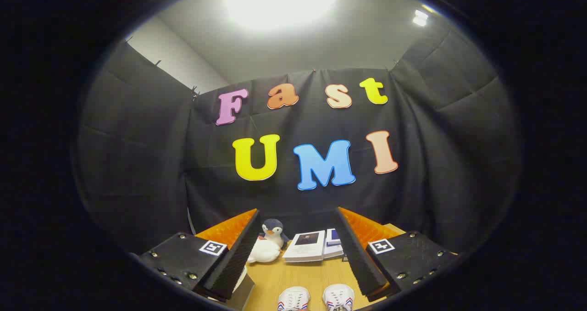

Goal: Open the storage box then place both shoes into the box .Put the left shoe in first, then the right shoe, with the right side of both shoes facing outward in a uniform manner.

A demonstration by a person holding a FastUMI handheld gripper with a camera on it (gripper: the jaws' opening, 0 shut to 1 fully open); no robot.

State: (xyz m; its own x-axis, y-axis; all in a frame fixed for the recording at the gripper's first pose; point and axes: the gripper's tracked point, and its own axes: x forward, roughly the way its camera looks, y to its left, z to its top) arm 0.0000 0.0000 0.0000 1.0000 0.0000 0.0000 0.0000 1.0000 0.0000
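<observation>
We hold the hand-held gripper (297,237) with its fingers spread wide and nothing between them, aimed level at the booth wall above the light wooden table (302,274). The pair of white lace-up shoes with red and blue side stripes (316,298) lies close below and between the fingers, toes pointing toward us, side by side. Beyond the shoes sit a plush penguin (269,243) and a stack of books (314,246). We judge the next move calls for tipping downward. We cannot make out the storage box with certainty.
</observation>
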